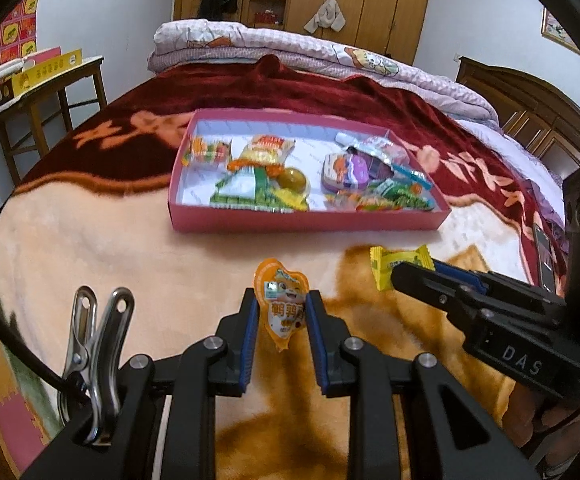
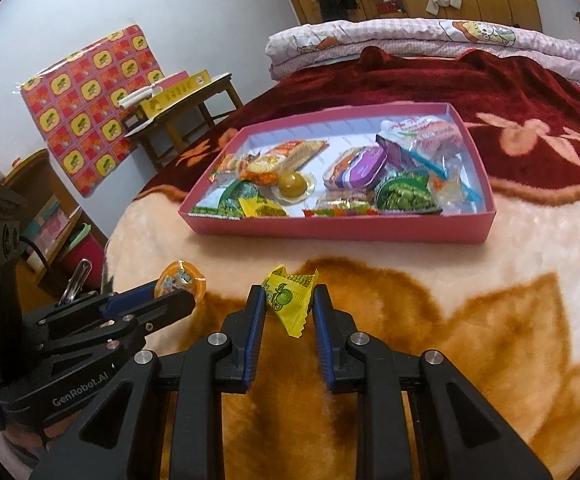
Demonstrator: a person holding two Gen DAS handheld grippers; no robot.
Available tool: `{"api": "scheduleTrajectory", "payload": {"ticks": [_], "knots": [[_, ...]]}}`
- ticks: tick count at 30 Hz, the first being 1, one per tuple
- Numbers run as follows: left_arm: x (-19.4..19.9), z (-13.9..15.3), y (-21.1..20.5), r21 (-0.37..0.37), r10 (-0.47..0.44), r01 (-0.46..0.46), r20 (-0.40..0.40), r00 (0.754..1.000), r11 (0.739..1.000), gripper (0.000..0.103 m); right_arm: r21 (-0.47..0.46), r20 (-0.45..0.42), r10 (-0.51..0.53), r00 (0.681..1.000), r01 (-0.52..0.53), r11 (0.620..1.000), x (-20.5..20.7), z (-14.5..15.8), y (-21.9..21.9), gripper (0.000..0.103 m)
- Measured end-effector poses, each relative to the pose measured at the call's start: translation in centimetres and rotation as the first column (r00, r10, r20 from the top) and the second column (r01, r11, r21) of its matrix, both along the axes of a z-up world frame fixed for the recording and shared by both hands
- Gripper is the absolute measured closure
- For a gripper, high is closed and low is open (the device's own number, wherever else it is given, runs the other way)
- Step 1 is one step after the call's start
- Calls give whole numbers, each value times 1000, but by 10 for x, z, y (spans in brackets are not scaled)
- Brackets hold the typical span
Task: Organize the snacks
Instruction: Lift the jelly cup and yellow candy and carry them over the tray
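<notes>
Two snacks are in my grip, one per hand. My left fingers (image 1: 281,312) are clamped on an orange pouch (image 1: 284,307), a glossy heart-shaped foil pack held upright between the blue ribbed pads. My right fingers (image 2: 290,304) are clamped on a yellow candy (image 2: 289,300), its crinkly wrapper with zigzag ends pinched at the middle. Both hang just above the bed's plush blanket (image 2: 409,340), a fleecy cream and tan pile with a dark red border. Beyond them lies a shallow pink cardboard box (image 2: 341,232), rectangular, white inside, holding foil packets, a purple tin (image 2: 359,168) and a round brown sweet in clear plastic (image 2: 291,186).
</notes>
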State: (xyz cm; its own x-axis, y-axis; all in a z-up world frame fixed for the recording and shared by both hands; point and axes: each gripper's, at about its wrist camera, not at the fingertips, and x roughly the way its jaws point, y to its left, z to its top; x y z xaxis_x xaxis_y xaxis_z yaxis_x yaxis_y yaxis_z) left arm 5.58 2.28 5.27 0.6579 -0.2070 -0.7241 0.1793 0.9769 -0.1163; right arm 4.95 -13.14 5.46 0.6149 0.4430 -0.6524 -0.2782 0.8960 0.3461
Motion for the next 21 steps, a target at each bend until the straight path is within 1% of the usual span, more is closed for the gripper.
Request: {"api": "scheduleTrajectory", "payload": {"ticks": [10, 13, 21], "knots": [[17, 23, -9, -3, -22, 22, 39, 999, 1000, 78, -2, 36, -18, 999, 18, 1000, 9, 20, -9, 78], [26, 29, -11, -12, -22, 22, 45, 999, 1000, 78, -8, 52, -22, 998, 22, 1000, 13, 26, -11, 78], [54, 41, -18, -6, -20, 21, 56, 998, 1000, 78, -10, 62, -31, 998, 31, 999, 34, 36, -16, 78]]}}
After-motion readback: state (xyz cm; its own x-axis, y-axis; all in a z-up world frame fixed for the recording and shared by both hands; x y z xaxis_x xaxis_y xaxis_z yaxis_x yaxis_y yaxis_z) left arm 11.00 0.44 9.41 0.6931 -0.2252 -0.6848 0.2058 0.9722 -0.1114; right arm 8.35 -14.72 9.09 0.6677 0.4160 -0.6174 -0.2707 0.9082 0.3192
